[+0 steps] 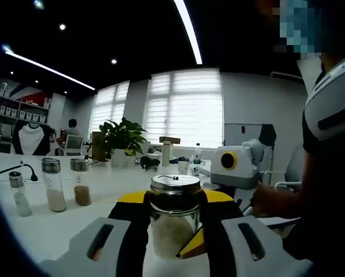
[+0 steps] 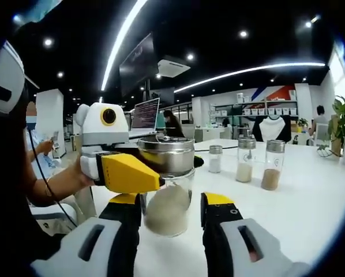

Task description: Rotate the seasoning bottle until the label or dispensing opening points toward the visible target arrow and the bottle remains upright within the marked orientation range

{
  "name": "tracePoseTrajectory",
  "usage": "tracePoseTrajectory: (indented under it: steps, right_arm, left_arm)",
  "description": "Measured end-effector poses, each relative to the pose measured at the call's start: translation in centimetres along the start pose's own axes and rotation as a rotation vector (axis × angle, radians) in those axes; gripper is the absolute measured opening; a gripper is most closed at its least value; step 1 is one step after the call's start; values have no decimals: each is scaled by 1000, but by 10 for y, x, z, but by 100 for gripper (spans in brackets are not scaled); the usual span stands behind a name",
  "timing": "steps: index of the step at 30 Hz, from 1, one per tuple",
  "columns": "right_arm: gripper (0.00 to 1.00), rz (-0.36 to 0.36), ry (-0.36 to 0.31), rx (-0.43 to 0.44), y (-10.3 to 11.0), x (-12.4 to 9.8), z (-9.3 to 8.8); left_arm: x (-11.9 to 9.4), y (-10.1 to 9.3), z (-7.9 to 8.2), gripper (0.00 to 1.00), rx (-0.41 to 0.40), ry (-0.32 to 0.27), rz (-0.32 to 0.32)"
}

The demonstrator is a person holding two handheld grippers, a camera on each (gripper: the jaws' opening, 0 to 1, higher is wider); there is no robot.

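Your two views sit low and very close to the steel-lidded glass seasoning jar (image 1: 173, 216) (image 2: 167, 193), facing it from opposite sides, both sharing it.

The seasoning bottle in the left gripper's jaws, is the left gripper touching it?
Touching. In the right gripper view the left gripper has its yellow jaws pressed against the seasoning bottle just under the metal lid.

Clear bottle (image 1: 173, 216) — silver lid, pale powder — on white table (image 2: 311, 213).
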State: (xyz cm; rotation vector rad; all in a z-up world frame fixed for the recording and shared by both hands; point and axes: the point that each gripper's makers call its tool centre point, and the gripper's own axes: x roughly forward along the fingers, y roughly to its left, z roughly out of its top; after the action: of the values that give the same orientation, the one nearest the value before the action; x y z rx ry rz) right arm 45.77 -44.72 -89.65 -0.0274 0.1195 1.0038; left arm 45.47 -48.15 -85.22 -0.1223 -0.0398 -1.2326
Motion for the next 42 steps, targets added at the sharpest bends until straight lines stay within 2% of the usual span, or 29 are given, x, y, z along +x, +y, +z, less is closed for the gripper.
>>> tracePoseTrajectory:
  steps: [3,11,19,26,31,37,42]
  right_arm:
    - [32,12,-6,0,3,0,1]
    - [32,8,-5,9,7,1,-2]
    - [31,-39,-13,10,6,-1,0]
    - [31,-93,-4,21,1,-2,-3]
    - [31,-149,0,56,-5,-1,-4]
    - [31,-215,27,70,-13,2,-9]
    - [31,-276,26,59,-18,1,-6]
  left_arm:
    - [0,0,0,36,3,0,1]
    - [-3,-1,-2,36,22,20,-1]
    - [-1,-2,0,36,23,14,-2]
    - [2,2,-3,36,31,26,30]
    - [5,7,-3,36,47,42,81]
    - [7,16,-6,35,112,83,204]
    - [5,22,-2,35,70,60,291]
